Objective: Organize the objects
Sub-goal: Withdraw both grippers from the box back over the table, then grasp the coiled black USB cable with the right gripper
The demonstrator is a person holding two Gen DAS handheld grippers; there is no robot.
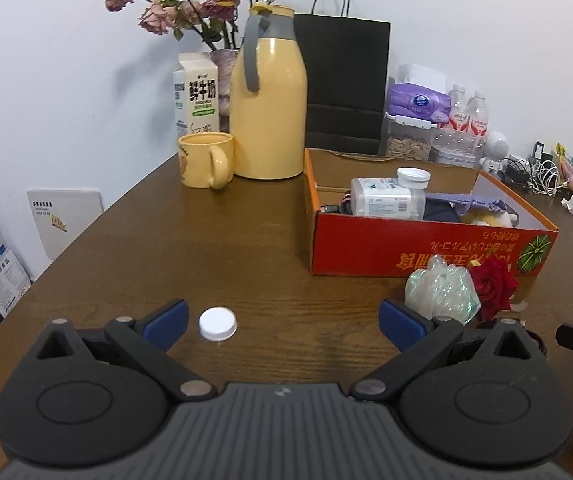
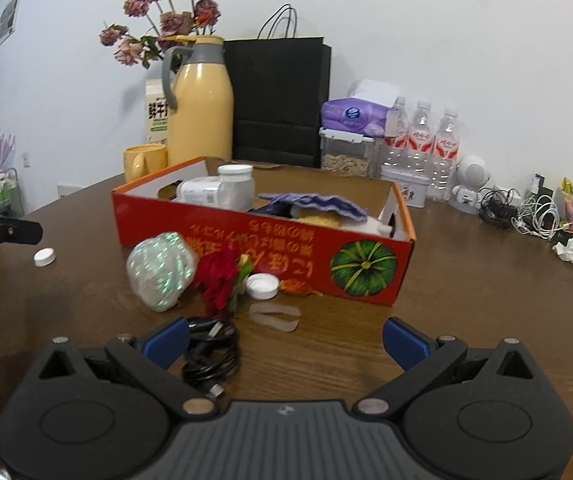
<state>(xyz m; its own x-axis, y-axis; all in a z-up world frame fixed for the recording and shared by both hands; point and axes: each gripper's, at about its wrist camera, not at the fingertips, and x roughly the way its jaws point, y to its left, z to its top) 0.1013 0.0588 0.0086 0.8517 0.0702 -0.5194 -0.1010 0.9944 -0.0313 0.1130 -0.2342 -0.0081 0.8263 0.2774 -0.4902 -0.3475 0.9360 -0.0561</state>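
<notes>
Both claws [image 1: 282,320] [image 2: 286,340] level, spread wide

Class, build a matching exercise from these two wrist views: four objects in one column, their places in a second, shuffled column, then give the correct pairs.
Objects
1. small white plastic bottle cap
2. coiled black USB cable
3. clear plastic bottle with a white lid
4. yellow ceramic mug

Places
A. lying inside the red cardboard box
B. on the table beside the tall yellow thermos jug
C. on the table by the left gripper
D. on the table by the right gripper

Pairs: 1-C, 2-D, 3-A, 4-B
</notes>
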